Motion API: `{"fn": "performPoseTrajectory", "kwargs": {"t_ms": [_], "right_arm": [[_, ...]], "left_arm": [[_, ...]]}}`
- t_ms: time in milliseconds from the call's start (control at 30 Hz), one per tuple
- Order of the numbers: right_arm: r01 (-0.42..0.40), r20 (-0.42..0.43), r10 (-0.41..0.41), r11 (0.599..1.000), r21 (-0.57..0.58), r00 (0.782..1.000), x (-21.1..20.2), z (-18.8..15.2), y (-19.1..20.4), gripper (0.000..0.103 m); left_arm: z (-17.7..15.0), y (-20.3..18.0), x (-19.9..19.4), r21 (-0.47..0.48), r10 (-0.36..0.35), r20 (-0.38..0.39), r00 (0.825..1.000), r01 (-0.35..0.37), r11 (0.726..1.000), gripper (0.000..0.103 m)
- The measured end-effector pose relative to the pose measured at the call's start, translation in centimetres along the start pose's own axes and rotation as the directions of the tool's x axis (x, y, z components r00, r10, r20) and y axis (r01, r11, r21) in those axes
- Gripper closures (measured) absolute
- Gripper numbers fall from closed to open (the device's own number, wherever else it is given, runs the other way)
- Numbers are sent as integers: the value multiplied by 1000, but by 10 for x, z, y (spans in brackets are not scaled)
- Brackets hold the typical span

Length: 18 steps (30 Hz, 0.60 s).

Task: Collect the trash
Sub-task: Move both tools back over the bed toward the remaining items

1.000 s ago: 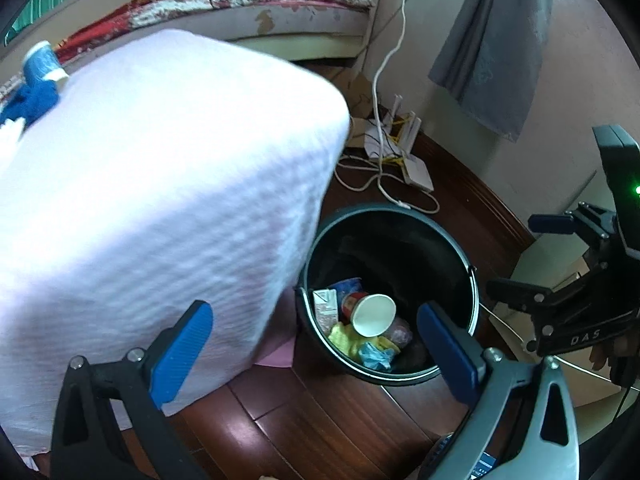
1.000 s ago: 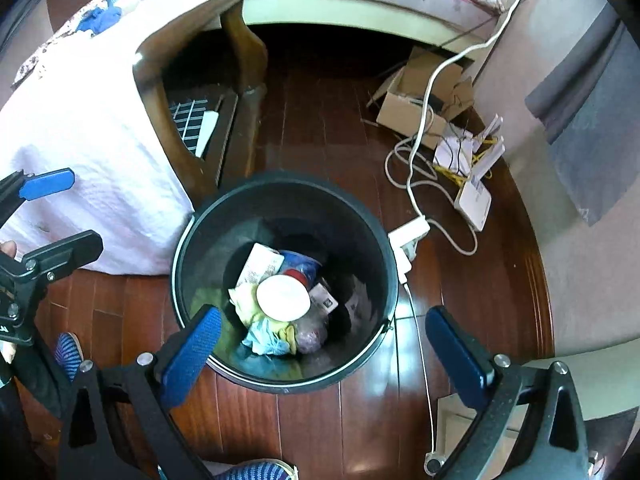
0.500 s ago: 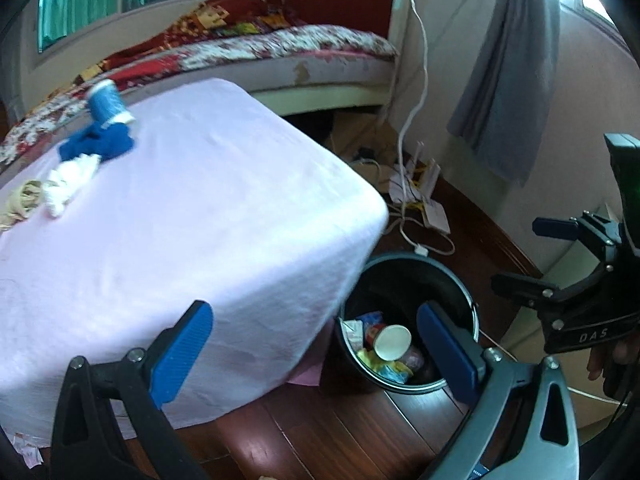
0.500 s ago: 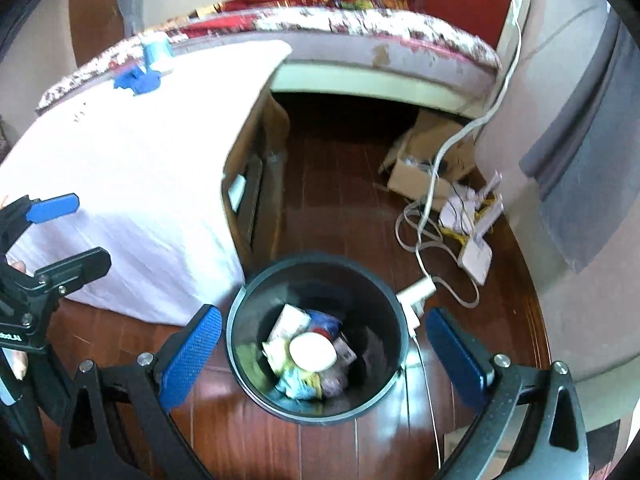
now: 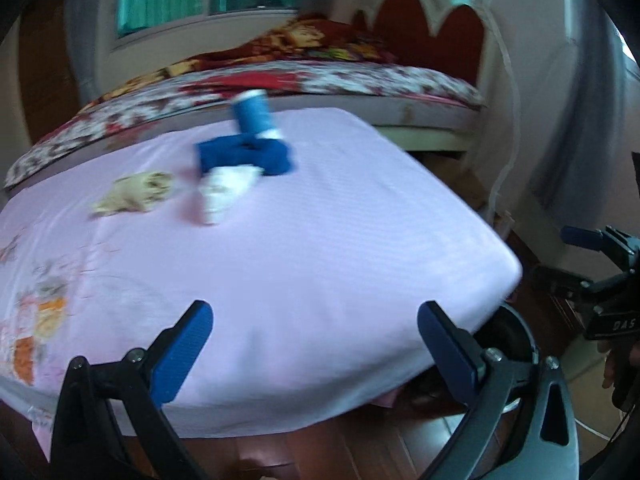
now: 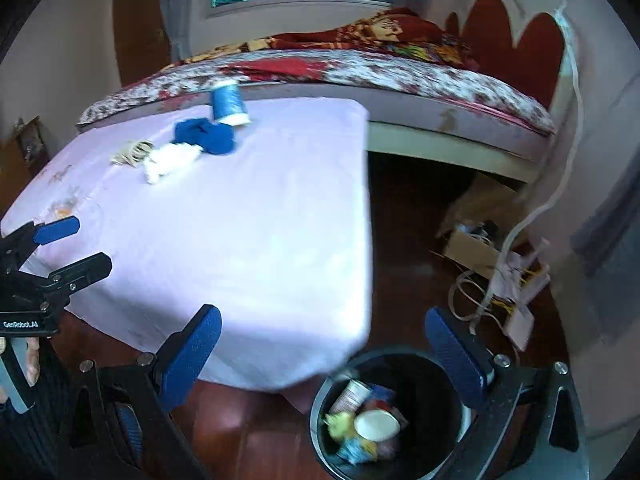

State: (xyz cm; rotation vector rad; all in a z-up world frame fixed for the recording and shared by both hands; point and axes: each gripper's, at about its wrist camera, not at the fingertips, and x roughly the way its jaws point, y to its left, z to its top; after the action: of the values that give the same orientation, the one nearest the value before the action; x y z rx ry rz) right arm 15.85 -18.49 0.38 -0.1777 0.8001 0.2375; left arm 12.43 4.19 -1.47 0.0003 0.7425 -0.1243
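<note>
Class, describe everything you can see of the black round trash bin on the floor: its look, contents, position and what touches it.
The black round trash bin stands upright and lidless on the dark wooden floor, beside the corner of the table under the pink cloth, whose overhang hides part of its rim. It looks like smooth plastic. Inside lie a white paper cup, a carton and crumpled yellow and blue wrappers. Neither gripper touches it.

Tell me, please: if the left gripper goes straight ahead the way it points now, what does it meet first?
Probably the pink tablecloth: the open left gripper points over its near edge. Beyond lie the white crumpled tissue and blue cloth. Depth is unclear, so it might pass just above the cloth.
</note>
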Motion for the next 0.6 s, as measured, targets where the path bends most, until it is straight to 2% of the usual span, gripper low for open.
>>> {"fn": "performPoseTrajectory", "kwargs": {"t_ms": [267, 367, 433, 533, 600], "right_arm": [[-82, 16, 82, 996, -20, 996, 38, 44, 67, 0], [-75, 46, 77, 996, -51, 996, 51, 62, 93, 0], [-101, 33, 103, 993, -57, 994, 63, 75, 110, 0], [-81, 17, 82, 995, -53, 996, 83, 90, 128, 0], [-109, 11, 110, 994, -25, 994, 97, 101, 137, 0]], "left_arm": [[4, 87, 1, -113, 129, 1, 992, -128, 985, 1], [7, 111, 4, -135, 157, -3, 988, -156, 978, 1], [9, 124, 5, -148, 169, -3, 986, -167, 975, 1], [14, 144, 8, -169, 192, -2, 981, -190, 967, 1], [16, 156, 12, -182, 191, -7, 982, -189, 965, 1]]}}
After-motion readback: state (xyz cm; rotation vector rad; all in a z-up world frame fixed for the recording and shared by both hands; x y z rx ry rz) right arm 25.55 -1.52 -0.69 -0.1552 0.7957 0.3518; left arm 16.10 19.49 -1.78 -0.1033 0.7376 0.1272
